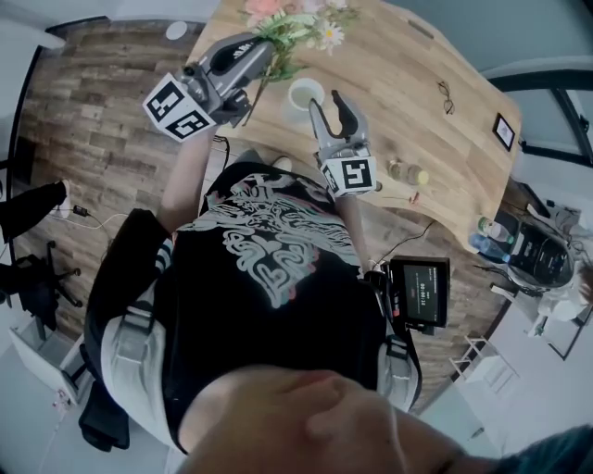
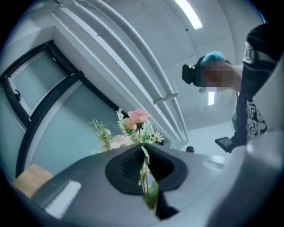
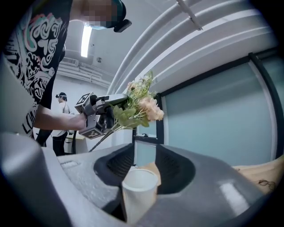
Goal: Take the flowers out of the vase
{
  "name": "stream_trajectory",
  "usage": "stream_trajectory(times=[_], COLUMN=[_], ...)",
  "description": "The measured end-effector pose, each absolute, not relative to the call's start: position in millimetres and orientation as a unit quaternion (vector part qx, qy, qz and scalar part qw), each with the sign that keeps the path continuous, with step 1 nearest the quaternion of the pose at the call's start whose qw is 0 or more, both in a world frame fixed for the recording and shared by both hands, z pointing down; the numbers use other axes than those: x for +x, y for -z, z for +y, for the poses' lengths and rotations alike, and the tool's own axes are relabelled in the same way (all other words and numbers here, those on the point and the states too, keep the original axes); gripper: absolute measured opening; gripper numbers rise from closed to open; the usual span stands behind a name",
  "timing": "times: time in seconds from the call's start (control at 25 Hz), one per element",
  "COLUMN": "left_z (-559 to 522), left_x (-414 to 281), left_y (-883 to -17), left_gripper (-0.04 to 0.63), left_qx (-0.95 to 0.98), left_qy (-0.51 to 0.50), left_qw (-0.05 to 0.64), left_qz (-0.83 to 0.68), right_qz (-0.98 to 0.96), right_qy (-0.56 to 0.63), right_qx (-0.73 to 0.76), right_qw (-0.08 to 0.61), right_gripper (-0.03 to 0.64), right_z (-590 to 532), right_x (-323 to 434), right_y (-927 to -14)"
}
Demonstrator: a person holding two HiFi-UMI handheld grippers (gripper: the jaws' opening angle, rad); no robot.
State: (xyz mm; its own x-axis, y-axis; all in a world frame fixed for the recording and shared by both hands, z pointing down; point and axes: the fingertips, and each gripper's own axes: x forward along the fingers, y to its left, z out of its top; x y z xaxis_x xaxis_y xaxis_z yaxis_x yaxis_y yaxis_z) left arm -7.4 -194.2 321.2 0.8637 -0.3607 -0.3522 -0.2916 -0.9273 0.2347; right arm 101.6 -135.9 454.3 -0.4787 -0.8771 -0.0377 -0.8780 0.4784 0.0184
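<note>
My left claw [image 1: 263, 52] is clamping the flowers [image 1: 310, 23] by their stems, clear above the tabletop [image 1: 398, 83]. My right claw [image 1: 332, 105] is standing part open, the white vase [image 1: 303, 92] between its jaws.

Jaws pinched on flower stems [image 2: 143, 175]; blooms [image 2: 136, 117] (pink, white) poke above; person [image 2: 255, 111] at right.

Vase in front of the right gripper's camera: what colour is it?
The vase is plain white with no pattern. It shows best in the right gripper view.

Nothing can be read (figures on the small screen [image 1: 419, 292] and the shirt print [image 1: 269, 250] are unclear).
</note>
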Motion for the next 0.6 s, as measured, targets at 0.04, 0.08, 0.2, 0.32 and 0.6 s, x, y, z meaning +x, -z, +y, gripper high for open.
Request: stream_trajectory(times=[0.04,0.08,0.2,0.32,0.6], left_z=[-195.7,-196.8,-197.8,-195.9,-198.1], left_x=[-8.6,-9.6,-11.7,-15.2,-22.4], left_y=[-325.2,-329.4,-343.3,-358.6,-383.5], left_gripper=[-0.002,-0.002,-0.002,-0.002,-0.003], left_qx=[0.961,0.960,0.959,0.958,0.956], left_qy=[0.196,0.194,0.186,0.177,0.153], left_qw=[0.092,0.096,0.105,0.115,0.126], left_qz=[-0.173,-0.175,-0.184,-0.194,-0.217], right_qz=[0.856,0.853,0.848,0.850,0.853], right_qy=[-0.023,-0.027,-0.032,-0.030,-0.016], right_qx=[-0.516,-0.521,-0.528,-0.527,-0.522], right_qw=[0.010,0.007,0.004,0.000,-0.002], right_gripper=[0.134,0.098,0.004,0.000,0.000], right_z=[-137.1,-138.1,-140.2,-139.1,-137.7], right_x=[102.9,104.2,107.7,106.5,100.4], right_y=[-453.6,-453.2,-455.6,-460.4,-463.2])
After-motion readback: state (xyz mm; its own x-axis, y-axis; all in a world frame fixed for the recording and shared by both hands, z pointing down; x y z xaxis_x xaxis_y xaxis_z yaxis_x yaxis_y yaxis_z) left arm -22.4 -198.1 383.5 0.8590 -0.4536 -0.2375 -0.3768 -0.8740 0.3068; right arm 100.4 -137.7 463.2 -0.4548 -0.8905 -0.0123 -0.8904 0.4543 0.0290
